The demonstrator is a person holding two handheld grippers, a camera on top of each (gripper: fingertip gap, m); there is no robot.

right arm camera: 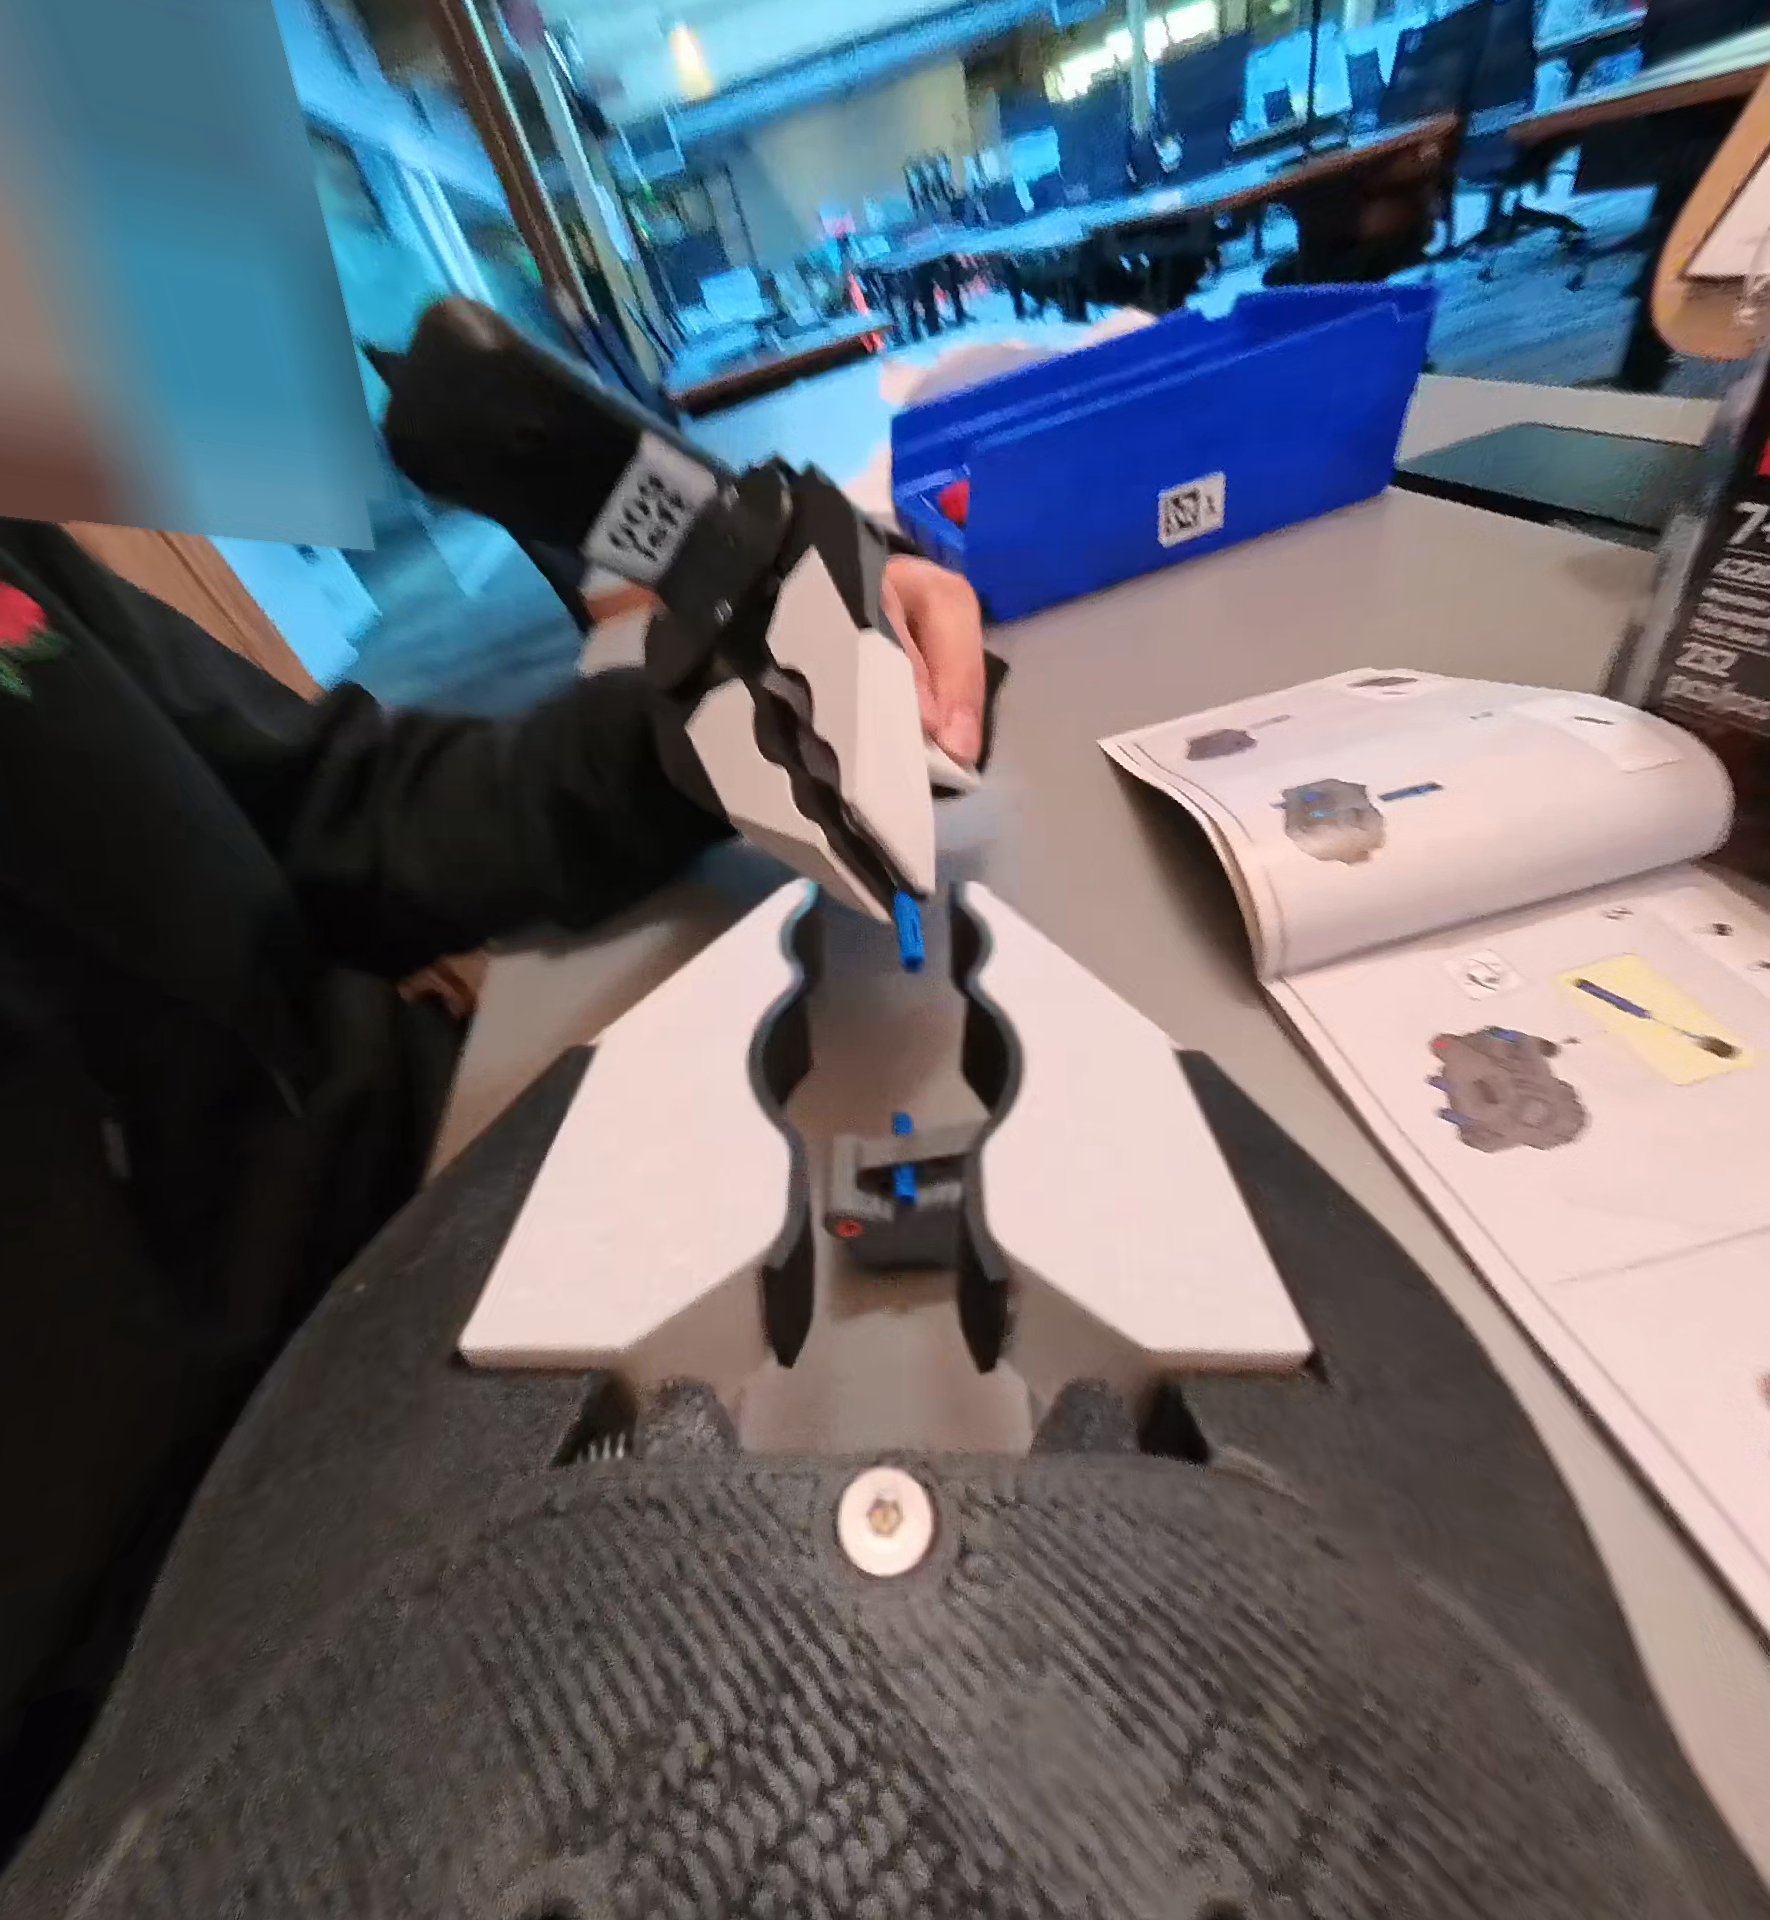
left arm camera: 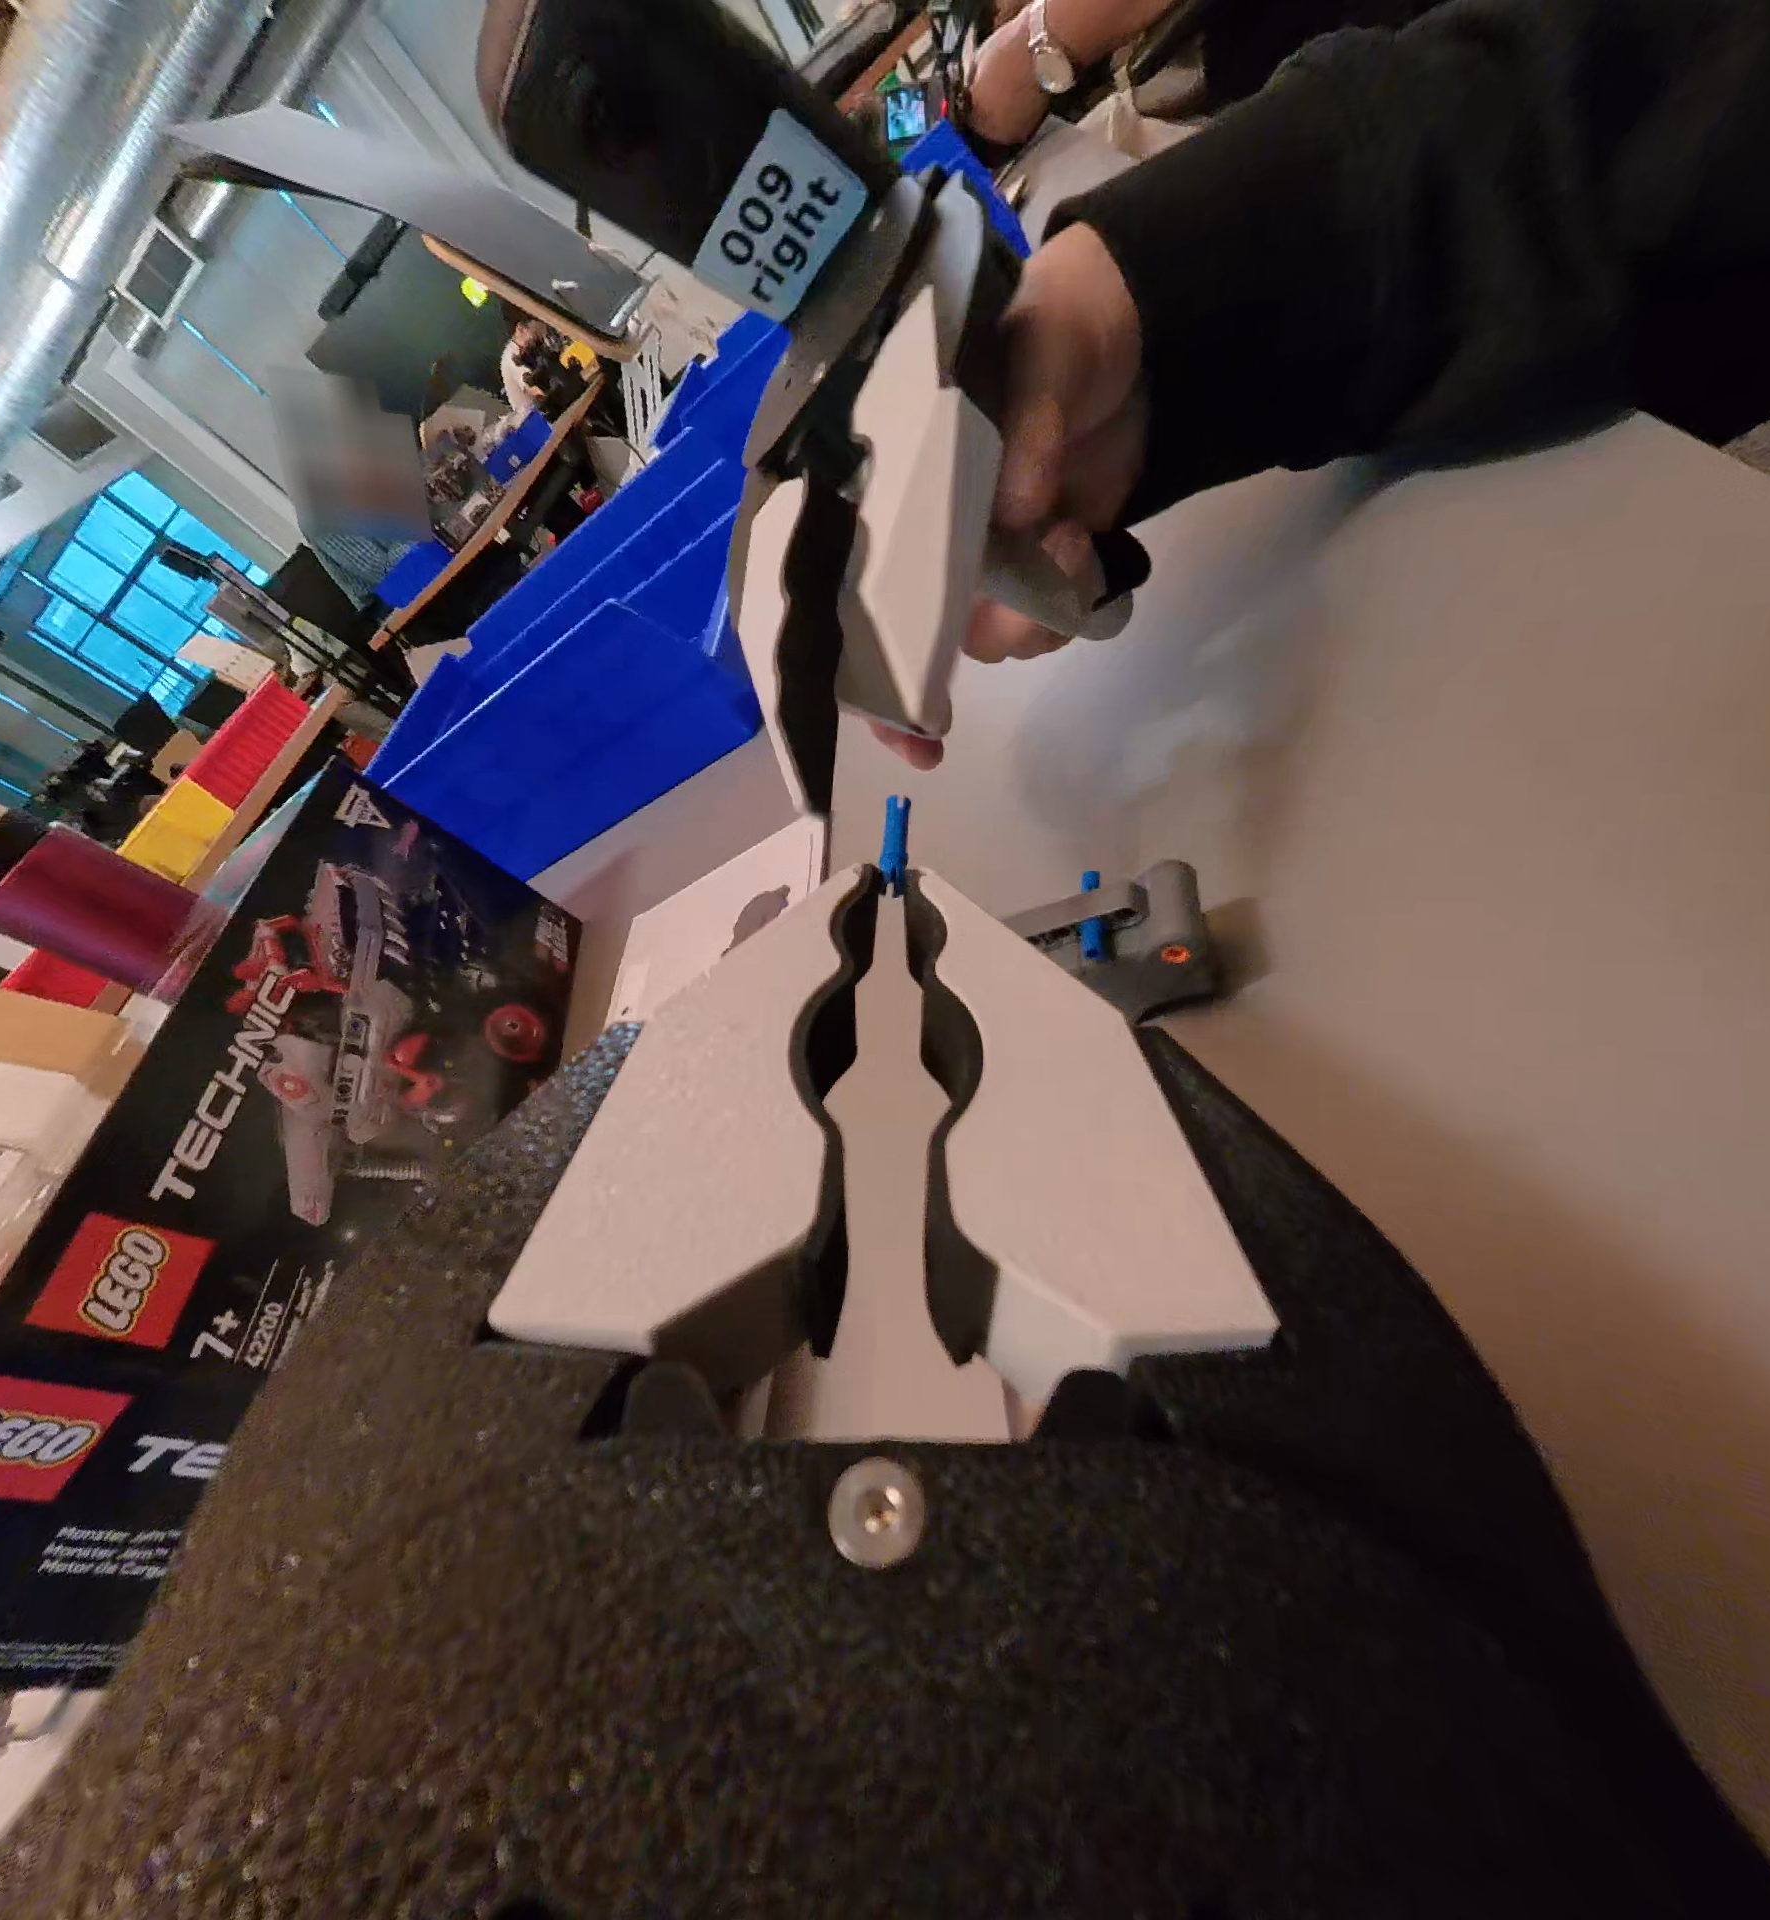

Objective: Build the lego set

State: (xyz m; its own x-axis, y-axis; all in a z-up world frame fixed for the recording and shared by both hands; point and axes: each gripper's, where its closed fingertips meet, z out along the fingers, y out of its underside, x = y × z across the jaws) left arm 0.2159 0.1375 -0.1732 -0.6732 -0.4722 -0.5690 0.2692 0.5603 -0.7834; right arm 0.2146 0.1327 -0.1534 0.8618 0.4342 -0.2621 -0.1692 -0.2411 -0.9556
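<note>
Blue pin pinched above the grey assembly

While the pale table point(right arm camera: 1224, 665) carries everything, the biggest items on it are the blue bins point(left arm camera: 590, 665), the black set box point(left arm camera: 237, 1195) and the open instruction booklet point(right arm camera: 1546, 997). Next in size come the two hand-held tools. Left gripper point(left arm camera: 893, 878) has its fingers pressed together at the tips, pinching a small blue pin point(left arm camera: 893, 831) that sticks out past them. Right gripper point(right arm camera: 886, 904) is spread apart, its fingertips on either side of that pin without touching it. Down on the table, framed between the right gripper's fingers, rests the grey assembly point(right arm camera: 886, 1210), well below the pin, with two more blue pins already seated in it
</note>
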